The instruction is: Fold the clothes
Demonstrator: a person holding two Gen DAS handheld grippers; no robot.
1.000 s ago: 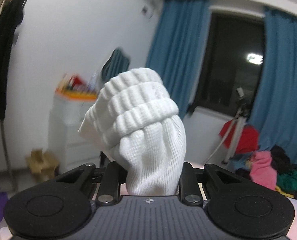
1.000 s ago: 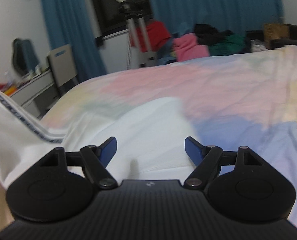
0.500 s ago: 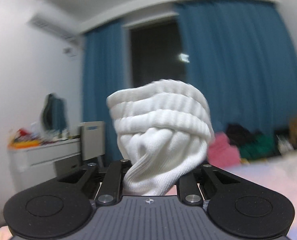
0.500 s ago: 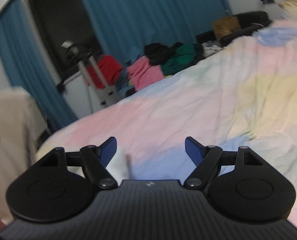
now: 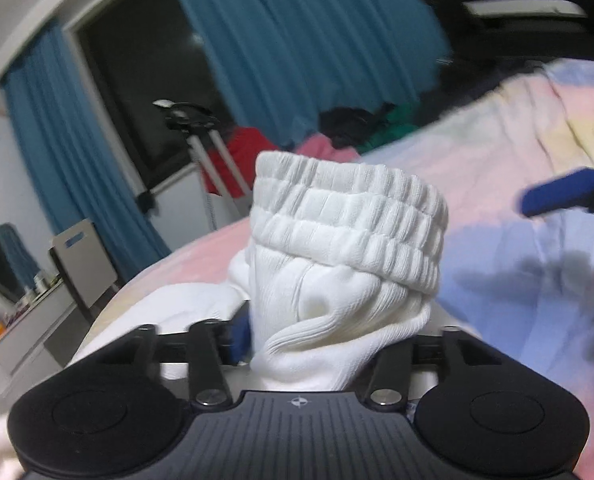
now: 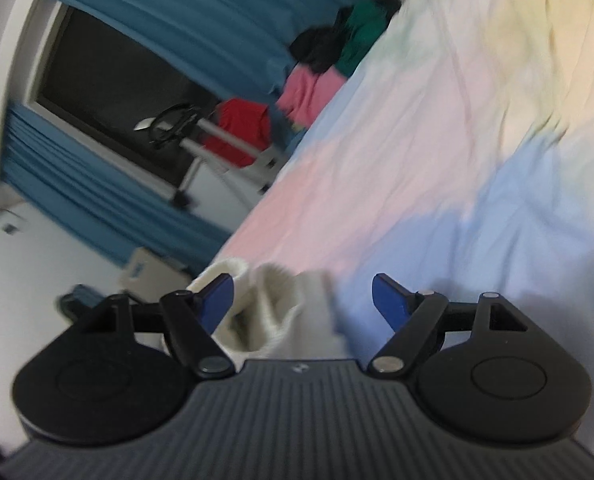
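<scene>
Clearly, the left gripper [image 5: 321, 340] was clamped on a white ribbed garment [image 5: 349, 264], whose bunched elastic cuff stood upright between its closed fingers and filled the middle of the left wrist view. More white cloth trailed down toward 8 o'clock onto the pastel bedsheet [image 5: 517, 148]. At 3 o'clock in that view a blue fingertip of the other tool [image 5: 561, 196] reached in, blurred.

The right gripper [image 6: 301, 300] had its blue fingers spread wide, holding nothing. The same garment [image 6: 273, 308] showed just ahead of it, lying between the fingers toward the left one; blur hid whether it touched that pad. The bedsheet [image 6: 437, 140] ran from 6 o'clock up to 1 o'clock.

Beyond the bed, at 11 o'clock in the right wrist view, a heap of pink, green and black clothes [image 6: 325, 68] lay beside a tripod [image 6: 201, 136], with blue curtains [image 6: 185, 4] and a dark window [image 6: 97, 84] behind.
</scene>
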